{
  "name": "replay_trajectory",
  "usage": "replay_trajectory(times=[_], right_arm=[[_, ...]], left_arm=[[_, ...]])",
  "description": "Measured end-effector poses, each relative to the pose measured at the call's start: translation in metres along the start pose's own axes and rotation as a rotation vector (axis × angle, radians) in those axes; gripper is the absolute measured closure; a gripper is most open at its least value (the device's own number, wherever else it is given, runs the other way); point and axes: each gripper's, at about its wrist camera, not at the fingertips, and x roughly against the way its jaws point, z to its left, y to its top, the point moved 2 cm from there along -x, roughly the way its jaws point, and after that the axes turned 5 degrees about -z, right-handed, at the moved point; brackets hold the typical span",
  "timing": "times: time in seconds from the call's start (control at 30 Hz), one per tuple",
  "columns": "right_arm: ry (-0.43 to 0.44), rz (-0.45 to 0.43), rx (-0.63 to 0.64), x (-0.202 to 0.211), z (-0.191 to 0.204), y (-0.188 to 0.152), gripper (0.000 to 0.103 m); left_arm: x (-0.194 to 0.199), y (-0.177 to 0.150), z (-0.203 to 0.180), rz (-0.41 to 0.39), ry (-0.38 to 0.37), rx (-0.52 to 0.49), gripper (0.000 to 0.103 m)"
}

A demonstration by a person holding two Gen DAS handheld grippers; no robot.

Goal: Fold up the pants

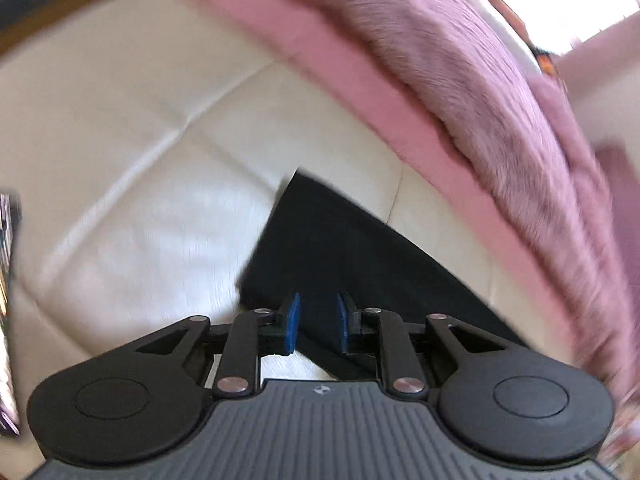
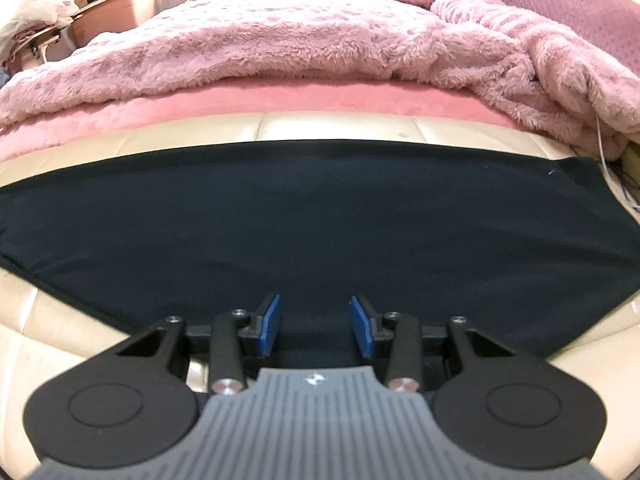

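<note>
Dark pants (image 2: 304,208) lie spread flat across a cream leather bench (image 2: 340,124), filling the width of the right wrist view. My right gripper (image 2: 314,312) hovers over their near edge, its blue pads apart with nothing pinched between them. In the blurred left wrist view one end of the pants (image 1: 328,248) shows as a dark strip with a square corner, running from the middle towards the lower right. My left gripper (image 1: 318,308) stands over that strip, jaws a little apart, and the pads press on no cloth.
A fluffy pink blanket (image 2: 280,40) is heaped on the bed behind the bench, over a pink sheet (image 2: 280,100). Boxes and a bag (image 2: 100,4) stand at the far left. The bench's bare cream cushions (image 1: 140,140) stretch left of the pants.
</note>
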Motion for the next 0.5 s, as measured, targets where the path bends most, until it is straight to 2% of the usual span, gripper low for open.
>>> replay_trajectory(times=[0.1, 0.3, 0.5], right_arm=[[-0.005, -0.010, 0.006, 0.009, -0.002, -0.004, 0.067], [-0.006, -0.036, 0.013, 0.024, -0.006, -0.006, 0.067], [-0.035, -0.028, 0.032, 0.034, -0.016, -0.009, 0.067]], left_arm=[[-0.009, -0.005, 0.012, -0.012, 0.015, 0.103, 0.072], [-0.024, -0.009, 0.029, -0.034, 0.011, 0.234, 0.071], [-0.028, -0.011, 0.024, -0.059, 0.003, 0.234, 0.071]])
